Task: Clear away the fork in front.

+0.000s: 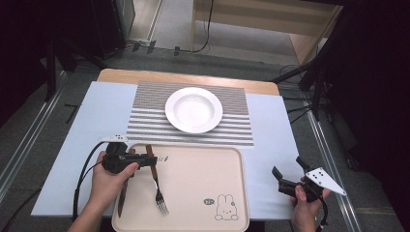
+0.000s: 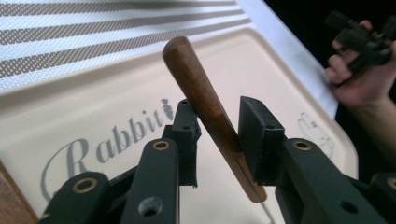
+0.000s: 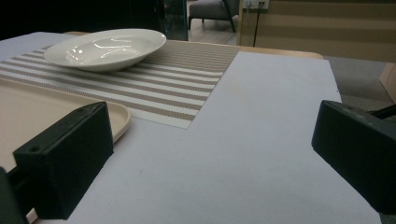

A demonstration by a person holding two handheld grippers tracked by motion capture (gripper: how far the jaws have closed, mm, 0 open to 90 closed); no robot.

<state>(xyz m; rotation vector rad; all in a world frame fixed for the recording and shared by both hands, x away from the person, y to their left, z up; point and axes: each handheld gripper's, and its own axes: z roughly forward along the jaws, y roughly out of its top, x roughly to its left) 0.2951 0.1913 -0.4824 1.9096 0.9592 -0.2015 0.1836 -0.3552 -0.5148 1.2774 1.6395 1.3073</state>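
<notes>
Both grippers' fingers stand apart: left gripper [image 2: 217, 126] straddles the fork's wooden handle [image 2: 201, 93], right gripper [image 3: 210, 172] holds nothing.

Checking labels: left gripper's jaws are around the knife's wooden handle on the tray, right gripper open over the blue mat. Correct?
Not quite. The left gripper straddles the fork's wooden handle, not the knife's; the high view shows the fork on the tray. The right gripper detail holds.
</notes>
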